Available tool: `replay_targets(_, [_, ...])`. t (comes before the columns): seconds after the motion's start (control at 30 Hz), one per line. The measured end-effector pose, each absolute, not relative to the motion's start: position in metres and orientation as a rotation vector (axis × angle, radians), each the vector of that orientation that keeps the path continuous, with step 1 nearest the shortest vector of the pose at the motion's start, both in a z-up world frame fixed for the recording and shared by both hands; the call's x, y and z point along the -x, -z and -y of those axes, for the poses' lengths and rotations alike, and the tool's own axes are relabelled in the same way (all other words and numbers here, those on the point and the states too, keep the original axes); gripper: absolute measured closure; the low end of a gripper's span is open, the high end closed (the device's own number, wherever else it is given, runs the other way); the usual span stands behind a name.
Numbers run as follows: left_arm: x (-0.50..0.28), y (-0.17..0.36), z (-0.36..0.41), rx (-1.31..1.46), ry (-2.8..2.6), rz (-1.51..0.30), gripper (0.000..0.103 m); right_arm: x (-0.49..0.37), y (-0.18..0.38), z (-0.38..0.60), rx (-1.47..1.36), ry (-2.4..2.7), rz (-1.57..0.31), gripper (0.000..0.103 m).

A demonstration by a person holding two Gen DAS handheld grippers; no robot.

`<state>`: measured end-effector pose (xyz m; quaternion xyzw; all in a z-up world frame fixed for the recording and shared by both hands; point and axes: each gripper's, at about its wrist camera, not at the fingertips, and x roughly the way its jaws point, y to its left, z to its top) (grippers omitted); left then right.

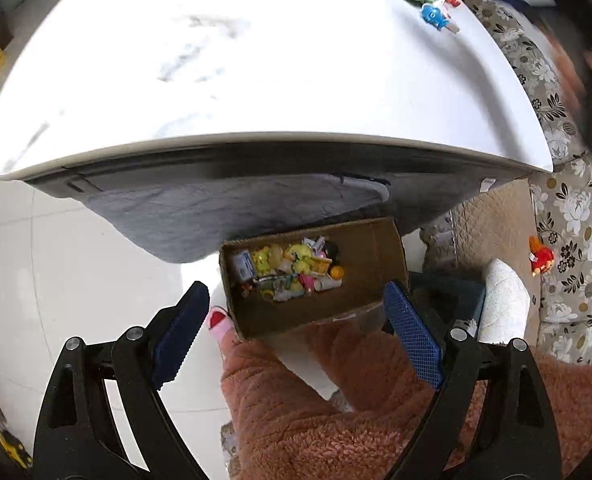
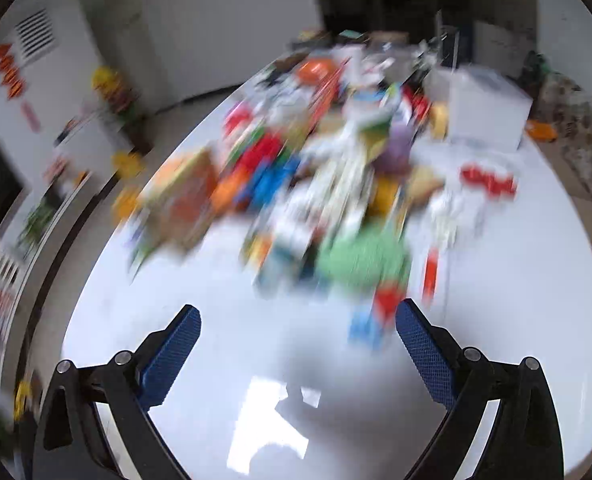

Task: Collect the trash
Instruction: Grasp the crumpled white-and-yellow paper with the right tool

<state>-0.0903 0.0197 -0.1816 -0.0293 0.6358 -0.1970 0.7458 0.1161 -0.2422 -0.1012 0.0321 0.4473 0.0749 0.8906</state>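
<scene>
Evidently the left gripper (image 1: 296, 312) is hanging with its jaws spread wide and nothing between them, looking down past the near edge of the white table (image 1: 255, 80) at a cardboard box (image 1: 372, 256) on the floor below. The box is sitting just under the table's rim, beside the person's slippered foot (image 1: 217, 320) and fuzzy trouser leg (image 1: 296, 412), and it is already holding a heap of small coloured bits (image 1: 291, 268) at one end. It is probably serving as the collecting bin.

Further right, the right gripper (image 2: 298, 334) is likewise standing open and empty, hovering over bare tabletop (image 2: 215, 332) in front of a large pile of clutter (image 2: 328, 184). That view is smeared by motion, so single pieces are hard to name: a green soft-looking lump (image 2: 360, 260) is lying nearest, with a small blue and red piece (image 2: 372, 320) just beside the right fingertip.

The pieces are looking small and light, probably a mix of hard plastic and wrappers. Hard bits would likely take a firm pinch across their narrow sides, though they may slide on the glossy top. The green lump seems soft and would give under the pads, so a deeper bite in its middle would suit it.
</scene>
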Motion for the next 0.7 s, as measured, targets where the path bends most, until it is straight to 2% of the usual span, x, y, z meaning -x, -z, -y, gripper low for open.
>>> replay_targets(0.07, [0.093,0.180,-0.025,0.066,0.413,-1.383,0.016,-0.156,0.102,0.246,-0.081,-0.085,-0.917,0.008])
replay_targets(0.13, [0.095,0.180,-0.031,0.077,0.396,-1.381,0.016,-0.185,0.106,0.253,-0.090,-0.043,-0.929,0.017])
replay_targets(0.17, [0.097,0.181,-0.034,0.088,0.383,-1.384,0.016,-0.198,0.111,0.255,-0.098,-0.047,-0.962,0.037])
replay_targets(0.2, [0.096,0.181,-0.037,0.093,0.376,-1.385,0.017,-0.208,0.119,0.259,-0.105,-0.048,-1.003,0.074])
replay_targets(0.23, [0.095,0.180,-0.039,0.097,0.370,-1.383,0.016,-0.210,0.121,0.262,-0.136,-0.067,-1.035,0.070])
replay_targets(0.5, [0.064,0.155,-0.049,0.148,0.378,-1.291,0.016,-0.130,0.083,0.304,-0.402,-0.180,-0.942,0.072])
replay_targets(0.7, [0.009,0.129,-0.016,0.113,0.452,-1.204,0.016,-0.068,0.074,0.313,-0.499,-0.280,-0.950,0.071])
